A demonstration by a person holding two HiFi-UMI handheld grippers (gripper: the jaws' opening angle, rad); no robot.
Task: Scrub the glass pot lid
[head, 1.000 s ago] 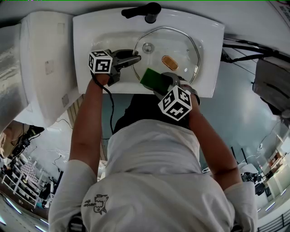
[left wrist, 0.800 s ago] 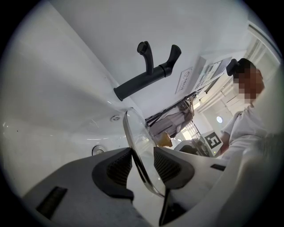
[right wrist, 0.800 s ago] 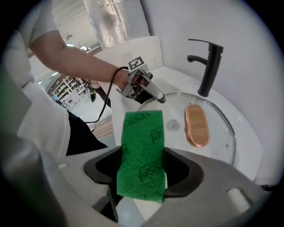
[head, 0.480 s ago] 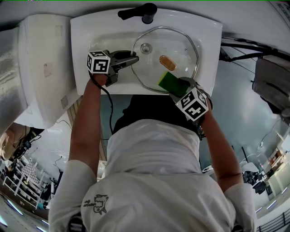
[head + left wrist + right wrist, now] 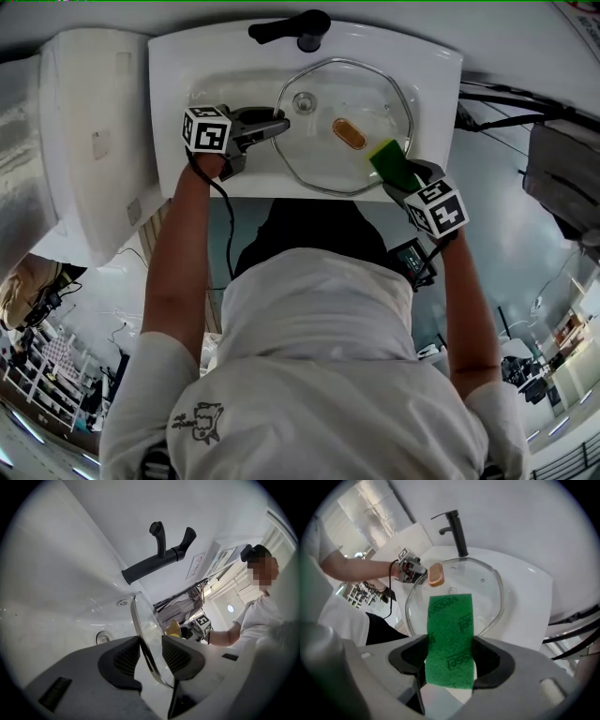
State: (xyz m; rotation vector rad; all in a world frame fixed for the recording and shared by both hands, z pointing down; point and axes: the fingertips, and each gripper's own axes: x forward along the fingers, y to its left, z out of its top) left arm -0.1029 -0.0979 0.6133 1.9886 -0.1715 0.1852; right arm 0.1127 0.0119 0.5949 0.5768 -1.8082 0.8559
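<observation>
The glass pot lid (image 5: 323, 150) with its orange knob (image 5: 350, 132) lies tilted in the white sink (image 5: 173, 84). My left gripper (image 5: 281, 123) is shut on the lid's left rim. In the left gripper view the rim (image 5: 140, 634) runs between the two pads (image 5: 126, 658). My right gripper (image 5: 394, 167) is shut on a green scouring sponge (image 5: 386, 155), which rests at the lid's near right edge. The right gripper view shows the sponge (image 5: 450, 634) sticking out past the jaws toward the lid (image 5: 483, 592) and knob (image 5: 436, 573).
A black faucet (image 5: 291, 26) stands at the back of the sink, over the basin. The drain (image 5: 102, 637) shows beside the lid. A white box-shaped unit (image 5: 84, 141) adjoins the sink on the left. Black cables (image 5: 506, 103) run off to the right.
My right gripper has carried the sponge rightward along the lid's near side, from left of the knob to the right rim. The left gripper and lid have hardly moved.
</observation>
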